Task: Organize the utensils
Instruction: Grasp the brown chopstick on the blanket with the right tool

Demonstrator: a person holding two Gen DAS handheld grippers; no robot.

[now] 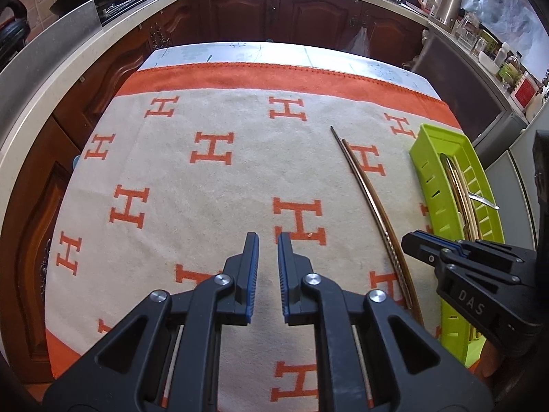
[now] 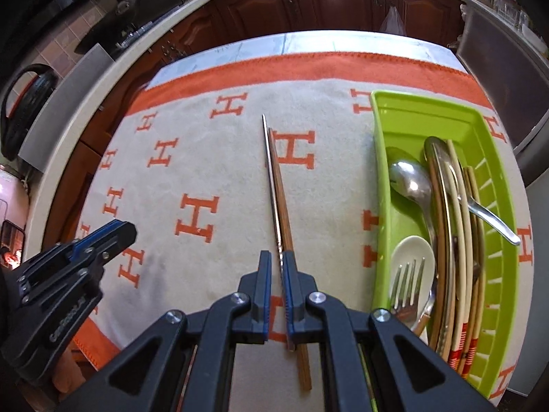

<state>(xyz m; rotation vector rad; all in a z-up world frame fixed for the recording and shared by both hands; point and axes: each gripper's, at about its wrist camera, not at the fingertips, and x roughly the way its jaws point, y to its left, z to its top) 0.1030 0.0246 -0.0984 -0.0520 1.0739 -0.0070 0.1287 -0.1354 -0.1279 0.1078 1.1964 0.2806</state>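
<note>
Most of the sorting looks finished. A lime-green plastic tray with slotted walls lies along the right side of the table and already holds the bulk of the cutlery: a polished steel spoon, a white ceramic spoon, a steel fork, a second metal spoon whose handle leans up over the tray's far wall, and a bundle of long cream and brown chopsticks.

What seems to remain is one mismatched pair, lying out on the cloth, well to the left of the tray: a thin steel chopstick and a brown wooden chopstick, side by side and touching, their tips pointing away toward the dark wood cabinets.

The right gripper hangs directly over this pair, its blue ribbed pads almost together. The steel stick runs up into the narrow gap between them, though whether the pads actually press on it cannot be told from here. The left gripper hovers over bare cloth farther left, its pads nearly pressed together with only a slim gap and nothing between them.

The table is covered by a soft, napped cream blanket patterned with orange letter H shapes and an orange stitched border, a yielding surface for thin, slippery sticks
</note>
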